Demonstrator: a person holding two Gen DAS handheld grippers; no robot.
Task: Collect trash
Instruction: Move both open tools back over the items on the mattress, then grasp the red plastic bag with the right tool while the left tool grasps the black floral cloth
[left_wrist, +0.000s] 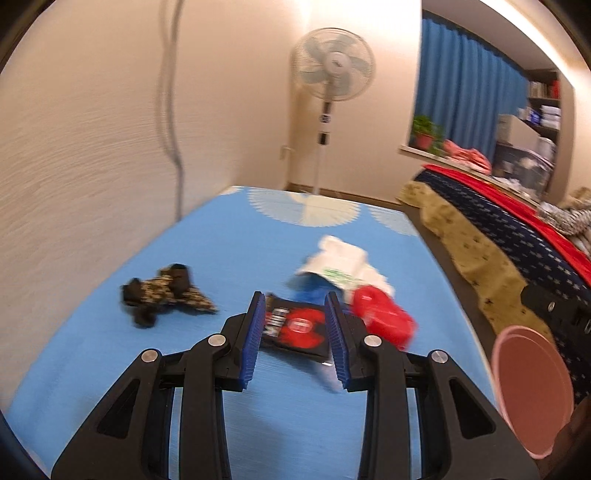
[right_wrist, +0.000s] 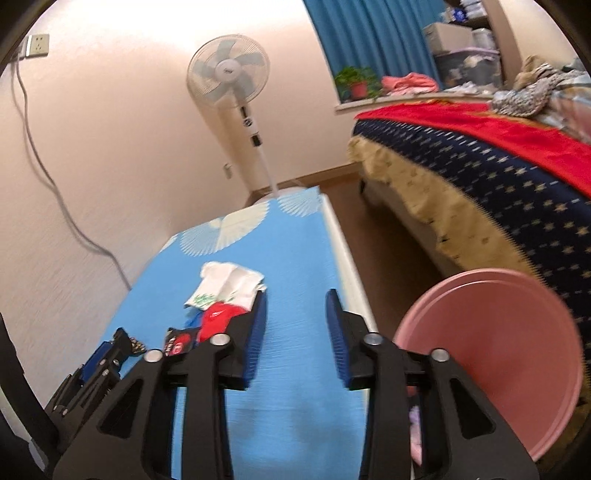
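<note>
On the blue table cover (left_wrist: 184, 369) lies a black and red snack wrapper (left_wrist: 295, 328), which shows in the gap between the blue pads of my left gripper (left_wrist: 294, 306). The jaws stand apart, and I cannot tell whether they touch the wrapper. To its right sit a crumpled red plastic piece (left_wrist: 380, 317), a white paper with green print (left_wrist: 340, 266) and a blue scrap (left_wrist: 310, 295). A dark camouflage cloth (left_wrist: 166, 295) lies to the left. My right gripper (right_wrist: 295, 306) is open over bare cover, with the red piece (right_wrist: 218, 317), white paper (right_wrist: 229, 284) and wrapper (right_wrist: 179, 343) to its left.
A pink basin (right_wrist: 491, 354) stands off the table's right edge (right_wrist: 347, 258), beside a bed with a navy and red cover (right_wrist: 498, 177). A standing fan (right_wrist: 229, 70) is in the far corner. A grey cable (right_wrist: 55, 192) hangs down the left wall.
</note>
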